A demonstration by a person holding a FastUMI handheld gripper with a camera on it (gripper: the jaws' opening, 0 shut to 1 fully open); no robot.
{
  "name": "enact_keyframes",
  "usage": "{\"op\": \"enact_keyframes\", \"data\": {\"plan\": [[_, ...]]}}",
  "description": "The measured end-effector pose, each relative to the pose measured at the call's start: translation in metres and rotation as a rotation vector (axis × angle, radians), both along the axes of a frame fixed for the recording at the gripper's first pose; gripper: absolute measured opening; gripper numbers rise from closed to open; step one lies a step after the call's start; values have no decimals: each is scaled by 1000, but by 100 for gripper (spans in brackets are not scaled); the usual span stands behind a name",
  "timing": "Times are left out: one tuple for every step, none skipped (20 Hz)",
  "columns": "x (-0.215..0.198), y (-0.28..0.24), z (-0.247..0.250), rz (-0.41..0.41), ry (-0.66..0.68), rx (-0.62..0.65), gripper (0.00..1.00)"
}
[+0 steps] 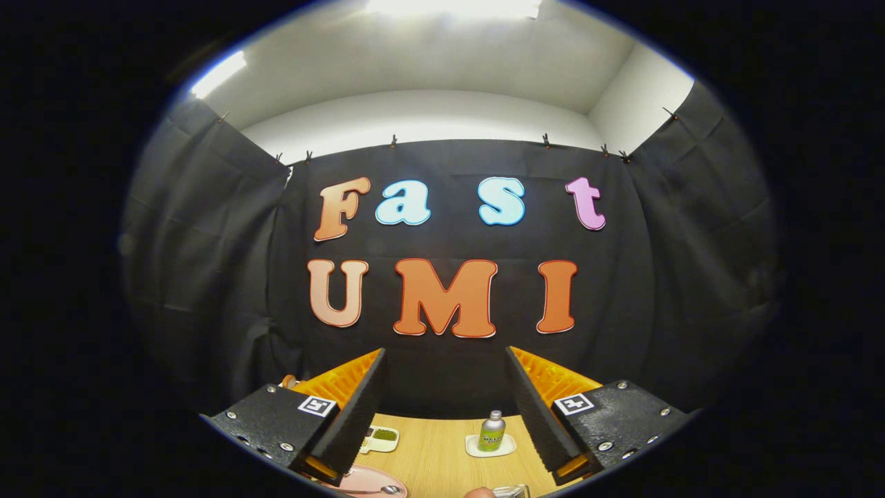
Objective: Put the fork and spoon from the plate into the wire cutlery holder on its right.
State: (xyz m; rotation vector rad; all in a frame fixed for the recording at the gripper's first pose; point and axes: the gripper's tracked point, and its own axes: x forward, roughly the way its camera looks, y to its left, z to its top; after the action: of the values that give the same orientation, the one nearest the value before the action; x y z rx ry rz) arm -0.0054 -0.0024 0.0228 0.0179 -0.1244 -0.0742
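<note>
Down low, just in front of the left finger, sits the pink plate (366,478). A spoon (379,490) lies on it, and its shiny bowl shows. I cannot spot the fork. A bit of shiny wire (510,491) peeks up to the right of the plate; it may be the cutlery holder, but I cannot be sure.

The gripper (446,404) is held up high over the wooden table (435,453). Its two fingers are spread wide apart and hold nothing.

So the job looks like it is just starting. The spoon is not moved yet, and both things seem left to do.

Further back on the table stands a small bottle (491,431) on a white dish (490,447). It has a green label, but the words are too tiny to read. Left of it is a little tray (381,438) with something green in it.
</note>
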Motion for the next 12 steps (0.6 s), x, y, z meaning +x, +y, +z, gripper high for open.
{"op": "enact_keyframes", "data": {"plan": [[1, -3, -7, -11, 16, -8, 99], [2, -3, -16, -18, 40, -11, 99], [3, -1, -24, -19, 65, -8, 99], [5, 2, -34, -21, 90, -8, 99], [8, 6, -45, -23, 115, -11, 99], [10, 10, -56, -24, 141, -18, 99], [12, 15, -68, -19, 170, -22, 99], [13, 23, -79, -11, 200, -22, 99], [15, 33, -92, 3, 233, -15, 99], [19, 46, -107, 25, 278, -4, 99], [20, 56, -121, 43, 320, 10, 99], [21, 65, -136, 54, 367, 23, 99]]}}
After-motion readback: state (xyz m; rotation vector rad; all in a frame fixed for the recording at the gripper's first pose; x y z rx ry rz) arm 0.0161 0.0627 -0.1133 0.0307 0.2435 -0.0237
